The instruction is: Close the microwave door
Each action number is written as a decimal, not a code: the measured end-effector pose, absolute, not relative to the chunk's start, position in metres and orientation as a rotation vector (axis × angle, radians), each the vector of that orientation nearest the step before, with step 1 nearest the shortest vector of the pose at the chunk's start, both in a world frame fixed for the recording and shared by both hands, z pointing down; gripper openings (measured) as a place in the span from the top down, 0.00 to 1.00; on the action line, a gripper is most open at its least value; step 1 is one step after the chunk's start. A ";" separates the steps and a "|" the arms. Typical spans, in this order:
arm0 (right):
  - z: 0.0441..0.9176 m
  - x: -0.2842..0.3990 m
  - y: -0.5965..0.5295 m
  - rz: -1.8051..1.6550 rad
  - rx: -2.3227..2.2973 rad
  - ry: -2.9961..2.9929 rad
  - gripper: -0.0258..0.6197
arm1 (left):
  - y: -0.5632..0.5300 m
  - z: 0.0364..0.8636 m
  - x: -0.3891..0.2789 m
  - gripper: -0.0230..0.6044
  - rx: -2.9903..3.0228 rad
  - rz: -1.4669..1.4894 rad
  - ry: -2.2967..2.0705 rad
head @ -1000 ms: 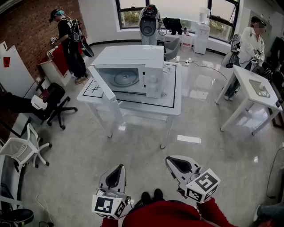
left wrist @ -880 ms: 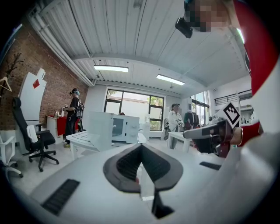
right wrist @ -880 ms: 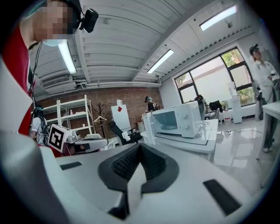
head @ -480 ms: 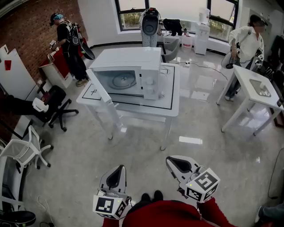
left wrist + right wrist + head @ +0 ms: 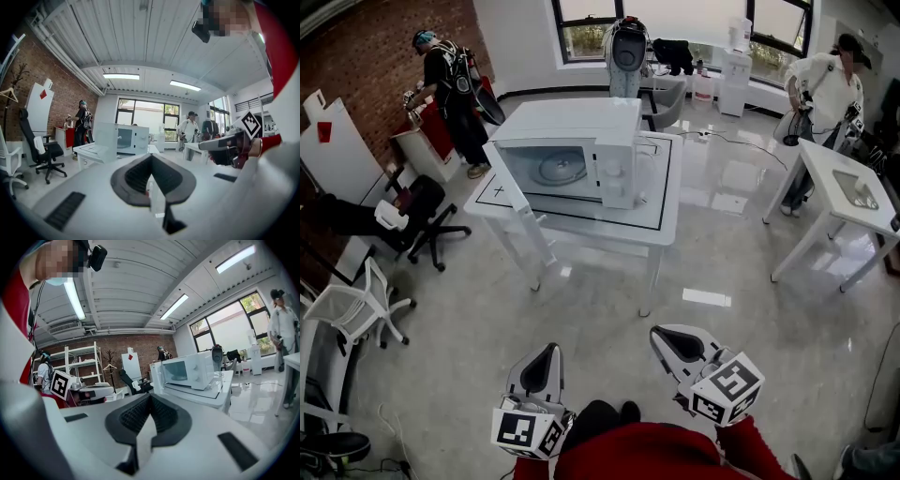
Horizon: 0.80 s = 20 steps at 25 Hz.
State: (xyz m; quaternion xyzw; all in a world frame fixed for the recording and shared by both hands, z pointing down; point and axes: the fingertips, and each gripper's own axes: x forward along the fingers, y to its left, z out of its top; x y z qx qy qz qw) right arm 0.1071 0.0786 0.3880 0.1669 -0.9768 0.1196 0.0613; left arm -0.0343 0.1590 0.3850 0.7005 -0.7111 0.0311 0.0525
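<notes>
Comparing this moment with the second before it, we found that very little had changed. The microwave (image 5: 581,150) stood where it had been, toward the back left of the white surface (image 5: 661,220). Its door (image 5: 511,178) was still swung wide open, reaching out toward the front left corner, and the turntable showed inside. Our view had crept slightly, so the surface sat a touch differently in the head view, but open floor still lay between us and it. The left claw (image 5: 547,354) hung low and near our body as before, with its jaws pressed together on nothing. The right claw (image 5: 664,337) sat just beside it, likewise closed and empty. Both gripper views confirmed this, each showing dark pads meeting at a point with the microwave (image 5: 125,139) small and well apart beyond them. Only the two people at the far sides of the room had shifted. We judged from this that the task had barely begun: no claw was near the door, and the approach was still ahead of us. A closed claw seemed fine for pushing the door's outer face, so we judged that covering the floor came first.
</notes>
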 end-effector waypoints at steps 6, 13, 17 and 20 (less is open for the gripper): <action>0.386 0.107 0.072 0.373 0.491 -2.968 0.94 | 0.154 0.379 -0.035 0.95 2.134 0.115 -2.189; 0.385 0.101 0.061 0.357 0.483 -2.967 0.94 | 0.141 0.374 -0.043 0.95 2.140 0.122 -2.212; 0.384 0.095 0.054 0.356 0.483 -2.960 0.94 | 0.131 0.374 -0.048 0.95 2.141 0.123 -2.204; 0.385 0.090 0.046 0.359 0.486 -2.953 0.94 | 0.122 0.375 -0.052 0.95 2.145 0.126 -2.196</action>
